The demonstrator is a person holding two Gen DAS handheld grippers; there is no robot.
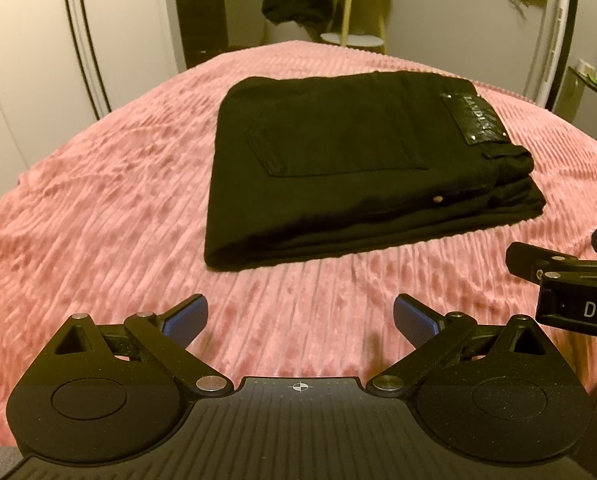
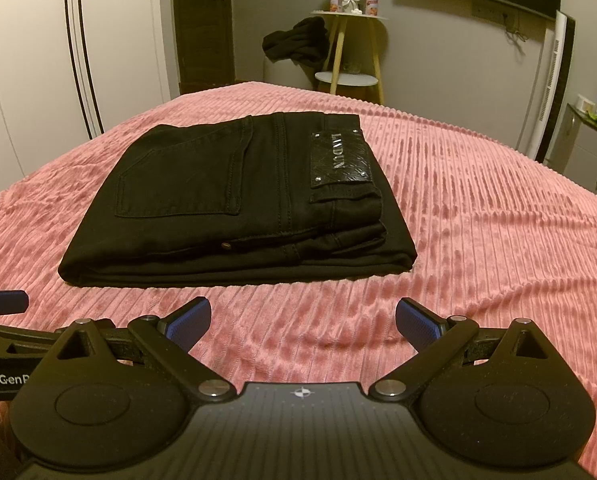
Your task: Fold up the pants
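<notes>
Black pants (image 1: 350,168) lie folded in a flat stack on the pink ribbed bedspread (image 1: 98,208), back pocket and leather waistband patch (image 1: 474,118) facing up. The right wrist view shows the same pants (image 2: 234,204) and patch (image 2: 340,152) ahead of centre. My left gripper (image 1: 300,322) hovers open over bare bedspread, short of the stack's near edge, nothing between its blue pads. My right gripper (image 2: 303,324) is also open and holds nothing, just in front of the stack. Each gripper shows at the edge of the other's view.
Beyond the bed stand a small round side table (image 2: 348,76) with jars on top and a dark garment (image 2: 294,42) heaped on a seat. A white wardrobe (image 2: 26,60) lines the left wall; a cabinet (image 2: 590,148) stands at the right.
</notes>
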